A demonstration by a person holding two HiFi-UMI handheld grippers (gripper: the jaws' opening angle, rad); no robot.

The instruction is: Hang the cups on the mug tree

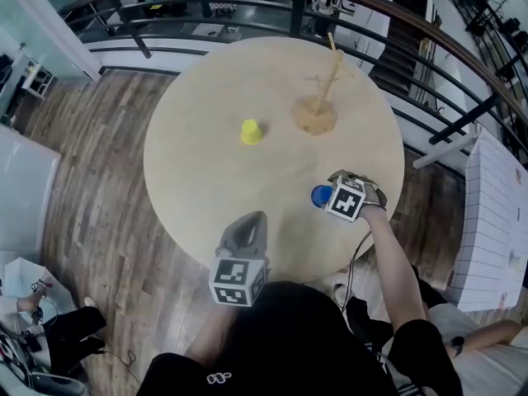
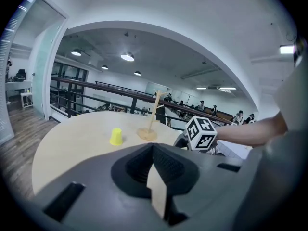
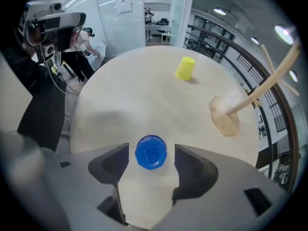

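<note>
Right gripper [image 3: 151, 149] fingers wide, blue cup [image 3: 151, 154] between, untouched (upside down); left gripper [image 2: 153, 152] fingers closed, empty.

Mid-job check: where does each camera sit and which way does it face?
Head view: on the person's head, looking steeply down on the table; shows left gripper, right gripper, right forearm, torso.
Left gripper view: on the left gripper, facing across the table; own jaws shut, empty; right gripper's marker cube beyond.
Right gripper view: on the right gripper, facing down at the blue cup between its open jaws.
Shared: all three show the yellow cup and mug tree.
</note>
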